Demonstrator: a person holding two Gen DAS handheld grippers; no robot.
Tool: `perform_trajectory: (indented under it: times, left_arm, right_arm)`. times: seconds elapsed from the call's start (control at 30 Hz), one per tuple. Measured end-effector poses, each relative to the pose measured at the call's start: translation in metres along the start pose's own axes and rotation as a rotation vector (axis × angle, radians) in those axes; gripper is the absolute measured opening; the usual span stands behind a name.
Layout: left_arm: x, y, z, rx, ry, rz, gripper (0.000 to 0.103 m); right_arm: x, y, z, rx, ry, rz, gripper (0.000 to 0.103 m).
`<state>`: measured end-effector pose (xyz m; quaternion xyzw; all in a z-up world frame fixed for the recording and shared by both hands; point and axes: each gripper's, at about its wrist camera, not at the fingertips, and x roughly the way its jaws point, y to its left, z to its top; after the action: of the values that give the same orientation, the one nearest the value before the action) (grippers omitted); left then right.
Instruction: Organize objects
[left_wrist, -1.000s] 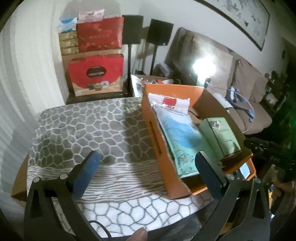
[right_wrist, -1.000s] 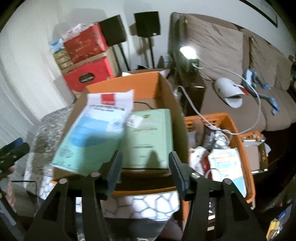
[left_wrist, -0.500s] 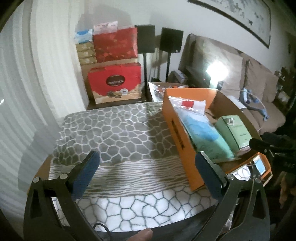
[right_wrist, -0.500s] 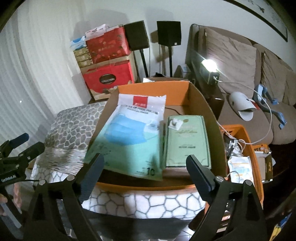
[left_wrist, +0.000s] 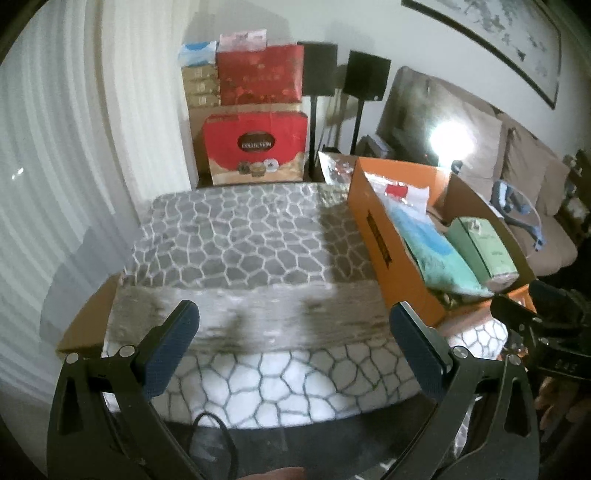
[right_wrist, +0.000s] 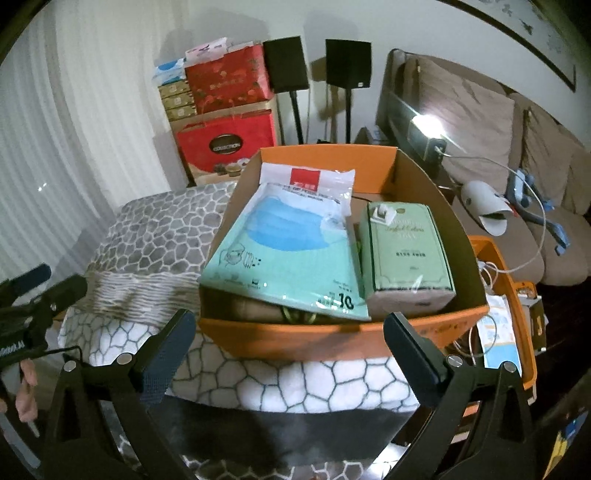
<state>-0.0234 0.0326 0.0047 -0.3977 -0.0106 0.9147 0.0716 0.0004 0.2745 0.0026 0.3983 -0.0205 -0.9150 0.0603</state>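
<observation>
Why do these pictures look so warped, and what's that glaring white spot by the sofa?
Both views are fisheye, so straight edges bow and the corners go black. Left wrist view: the lamp blows out into a white blotch, and the patterned cloth smears with motion blur near the jaws. Right wrist view: sharper; the mask packet and green box have readable print, with soft glare on the packet's plastic.

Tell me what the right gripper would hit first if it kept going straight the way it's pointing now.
Probably the near wall of the orange cardboard box, which lies straight ahead of the right gripper. Its jaws are opening with nothing between them. Depth is hard to judge, so it might instead clear the wall and meet the blue face-mask packet inside.
</observation>
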Motion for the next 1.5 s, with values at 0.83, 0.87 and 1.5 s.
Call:
perform_trajectory:
  times: [0.83, 0.87, 1.5]
  left_arm:
    - [-0.048, 0.005, -0.032, -0.008, -0.076, 0.051, 0.103]
    - [-0.049, 0.005, -0.032, -0.011, -0.078, 0.048, 0.103]
    - [-0.047, 0.01, -0.037, -0.033, -0.063, 0.053, 0.103]
  right_arm:
    - [-0.045, 0.023, -0.029, -0.009, -0.124, -0.086, 0.103]
    - [-0.046, 0.024, -0.029, -0.01, -0.125, -0.083, 0.103]
    - [-0.049, 0.034, -0.028, -0.027, -0.139, -0.097, 0.103]
